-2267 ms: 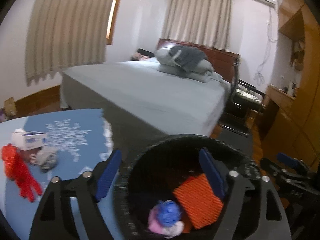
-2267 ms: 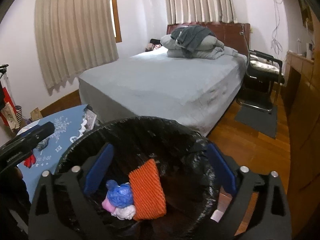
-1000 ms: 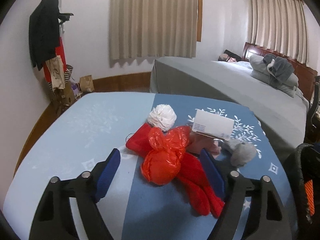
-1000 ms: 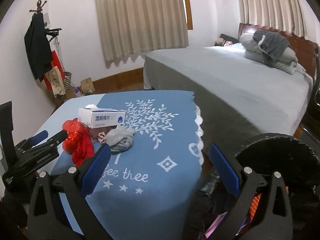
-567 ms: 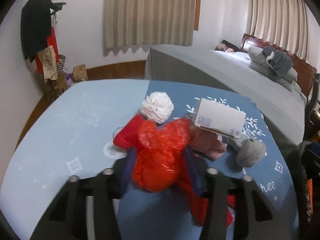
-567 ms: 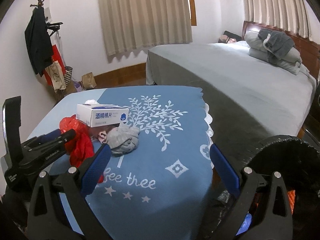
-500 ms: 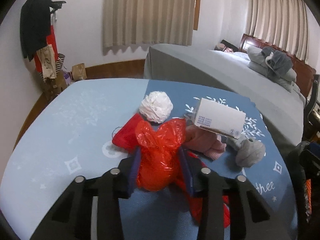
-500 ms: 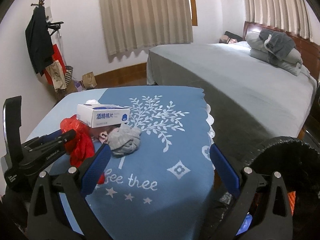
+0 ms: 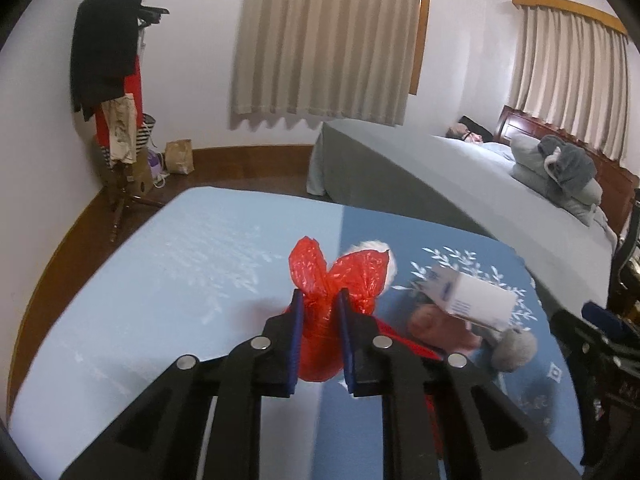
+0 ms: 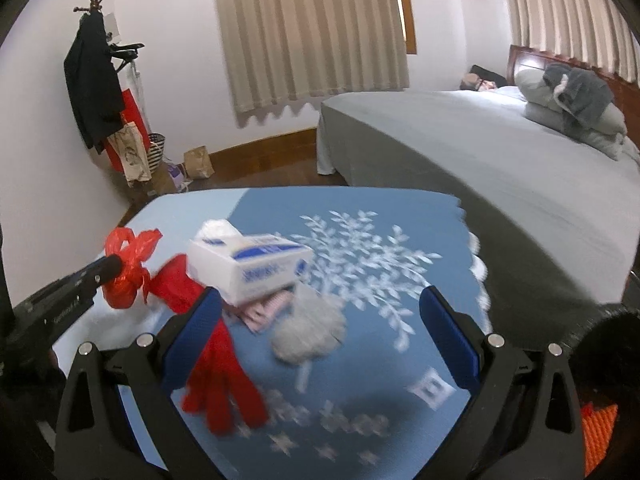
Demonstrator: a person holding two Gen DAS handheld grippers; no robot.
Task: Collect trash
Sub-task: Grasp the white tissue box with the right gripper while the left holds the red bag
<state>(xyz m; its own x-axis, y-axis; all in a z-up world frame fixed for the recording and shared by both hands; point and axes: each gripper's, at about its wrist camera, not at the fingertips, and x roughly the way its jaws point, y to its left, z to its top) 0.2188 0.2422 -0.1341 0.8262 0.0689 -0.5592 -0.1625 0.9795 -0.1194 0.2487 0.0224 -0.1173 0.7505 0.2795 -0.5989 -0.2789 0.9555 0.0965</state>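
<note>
Left tongs (image 9: 319,312): blue pads have just been closing and now pinch the knotted neck of a red plastic bag (image 9: 334,280). Bag's two ear-like flaps stand up above the pads; its rounded body bulges below, between the two fingers. In the right wrist view the same tongs (image 10: 116,266) come in from the left edge with the red bag (image 10: 128,268) bunched at their tip, held clear above the worktop.

Right tongs (image 10: 320,312): pads stand wide apart, nothing between them. They hover over the worktop (image 10: 380,320), which wears a blue cloth with a white tree print, pale blue on its left part.

Trash still on the worktop, clustered on the left half in the right wrist view:
- white box with blue print (image 10: 250,266), tilted, resting on top of the pile
- pink fabric scrap (image 10: 266,310) under the box
- grey wad (image 10: 310,330) just right of the pink scrap
- red glove (image 10: 216,360), fingers pointing toward the camera, partly behind the left blue pad
- white crumpled ball (image 9: 382,250), mostly hidden behind the red bag in the left wrist view

Black bin (image 10: 608,360) at the lower right edge, something orange and ribbed (image 10: 598,436) inside.

Background: grey bed (image 10: 480,168) with folded bedding, beige curtains (image 10: 312,36), coat stand (image 10: 96,80) in the corner. Nearer things in both views are motion-blurred.
</note>
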